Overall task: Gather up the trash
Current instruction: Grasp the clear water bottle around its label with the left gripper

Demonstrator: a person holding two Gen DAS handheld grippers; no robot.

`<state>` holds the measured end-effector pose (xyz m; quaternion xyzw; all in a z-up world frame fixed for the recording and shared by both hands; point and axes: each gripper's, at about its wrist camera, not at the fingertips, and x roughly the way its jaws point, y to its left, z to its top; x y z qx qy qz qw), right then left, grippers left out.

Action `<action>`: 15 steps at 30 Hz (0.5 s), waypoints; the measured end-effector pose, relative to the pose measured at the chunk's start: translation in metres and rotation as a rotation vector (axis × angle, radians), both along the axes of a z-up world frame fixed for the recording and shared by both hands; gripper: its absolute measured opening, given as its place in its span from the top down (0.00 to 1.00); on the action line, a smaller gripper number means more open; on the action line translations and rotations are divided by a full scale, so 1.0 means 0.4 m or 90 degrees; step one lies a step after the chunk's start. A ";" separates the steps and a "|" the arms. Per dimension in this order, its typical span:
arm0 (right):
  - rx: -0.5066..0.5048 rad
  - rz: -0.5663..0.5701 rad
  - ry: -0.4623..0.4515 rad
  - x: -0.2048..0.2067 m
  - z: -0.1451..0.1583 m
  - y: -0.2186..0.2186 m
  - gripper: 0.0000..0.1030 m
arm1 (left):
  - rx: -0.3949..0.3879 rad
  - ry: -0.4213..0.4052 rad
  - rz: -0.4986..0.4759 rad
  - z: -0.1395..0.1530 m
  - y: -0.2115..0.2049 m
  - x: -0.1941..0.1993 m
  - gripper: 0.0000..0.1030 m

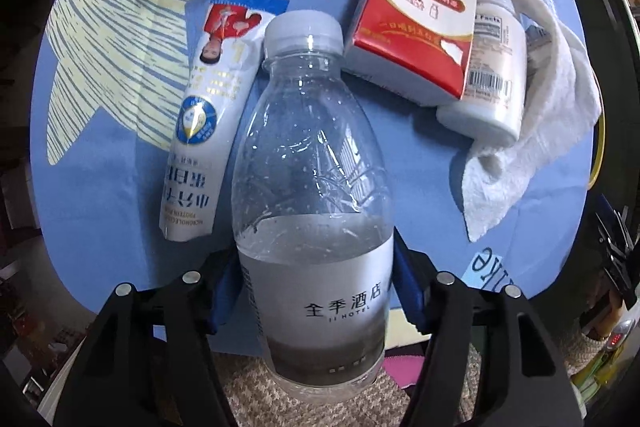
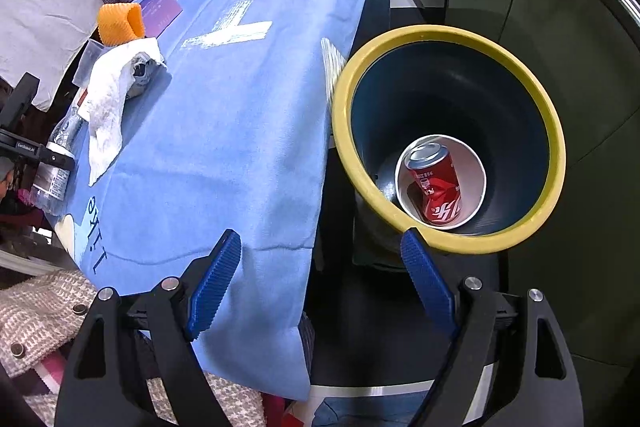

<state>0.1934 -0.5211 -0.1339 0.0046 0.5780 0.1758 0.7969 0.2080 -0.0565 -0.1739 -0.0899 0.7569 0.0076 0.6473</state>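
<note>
Left gripper (image 1: 318, 291): jaws clamped on bottle (image 1: 316, 219), blue pads against both sides of label. Ahead of it, on blue cloth (image 1: 100, 187): pouch (image 1: 208, 115) at left, carton (image 1: 424, 15), white jar (image 1: 492, 67), tissue (image 1: 532, 131) at right.

Right gripper (image 2: 320, 283): jaws apart, empty. Bin (image 2: 448, 139) ahead-right, beside cloth edge; inside, paper cup (image 2: 478, 171) holding red can (image 2: 436, 187).

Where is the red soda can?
In the right wrist view, on the right, the red soda can lies inside a white paper cup at the bottom of the yellow-rimmed bin.
</note>
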 end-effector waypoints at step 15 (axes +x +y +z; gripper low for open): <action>0.005 0.030 -0.004 -0.009 0.009 0.054 0.21 | -0.032 -0.032 -0.020 0.067 0.004 -0.099 0.40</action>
